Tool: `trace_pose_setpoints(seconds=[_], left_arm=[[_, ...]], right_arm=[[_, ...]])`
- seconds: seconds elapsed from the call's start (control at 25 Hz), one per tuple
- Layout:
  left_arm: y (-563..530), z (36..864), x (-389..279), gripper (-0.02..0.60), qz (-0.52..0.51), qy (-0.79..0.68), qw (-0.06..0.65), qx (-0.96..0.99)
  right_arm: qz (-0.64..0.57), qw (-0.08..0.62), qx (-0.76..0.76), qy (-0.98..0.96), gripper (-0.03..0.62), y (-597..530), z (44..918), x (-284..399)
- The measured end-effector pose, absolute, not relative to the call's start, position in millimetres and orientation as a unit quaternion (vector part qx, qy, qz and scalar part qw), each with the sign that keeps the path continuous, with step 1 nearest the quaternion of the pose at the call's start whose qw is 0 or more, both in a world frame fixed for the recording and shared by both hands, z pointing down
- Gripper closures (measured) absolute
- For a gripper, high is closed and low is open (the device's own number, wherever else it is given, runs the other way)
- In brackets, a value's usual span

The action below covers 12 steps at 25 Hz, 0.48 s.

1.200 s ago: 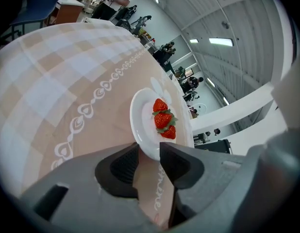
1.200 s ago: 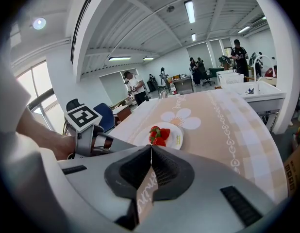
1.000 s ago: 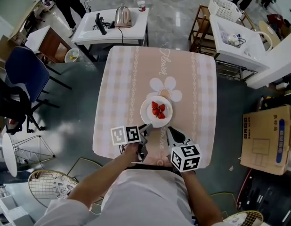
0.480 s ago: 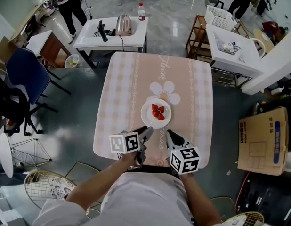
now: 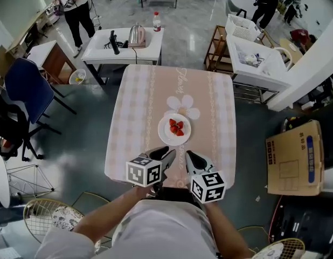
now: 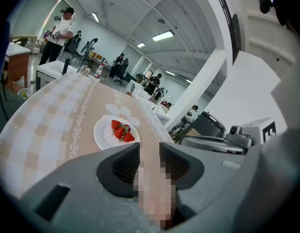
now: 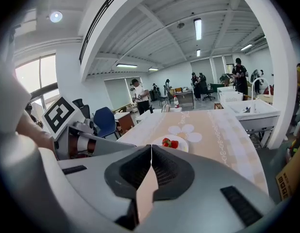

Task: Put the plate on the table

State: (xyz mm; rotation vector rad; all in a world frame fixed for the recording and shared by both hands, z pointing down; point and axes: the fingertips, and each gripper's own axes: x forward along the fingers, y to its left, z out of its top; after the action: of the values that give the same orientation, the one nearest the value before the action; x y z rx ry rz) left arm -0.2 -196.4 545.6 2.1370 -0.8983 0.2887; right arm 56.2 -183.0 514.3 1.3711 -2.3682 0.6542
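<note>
The plate (image 5: 174, 130) looks already set on the table (image 5: 133, 109); the left gripper (image 5: 167, 155) is slightly parted and empty, the right gripper (image 5: 189, 157) closed on nothing

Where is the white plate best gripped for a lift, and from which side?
The plate: take its bare near rim, coming low from the person's edge of the table. It lies flat, and the strawberries fill its centre, so only the thin rim likely offers a clean pinch.
</note>
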Motion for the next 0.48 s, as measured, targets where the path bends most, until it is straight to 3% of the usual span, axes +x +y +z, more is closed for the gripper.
trace_pose_setpoints(seconds=[0.36, 0.48], left_arm=[[-169, 517, 1, 0.456, 0.114, -0.342, 0.310, 0.880], [-157, 505, 1, 0.499, 0.110, -0.338, 0.282, 0.891]], right_arm=[[0.199, 0.150, 0.500, -0.829, 0.589, -151, 489, 49], [0.190, 0.144, 0.509, -0.827, 0.589, -143, 480, 46]])
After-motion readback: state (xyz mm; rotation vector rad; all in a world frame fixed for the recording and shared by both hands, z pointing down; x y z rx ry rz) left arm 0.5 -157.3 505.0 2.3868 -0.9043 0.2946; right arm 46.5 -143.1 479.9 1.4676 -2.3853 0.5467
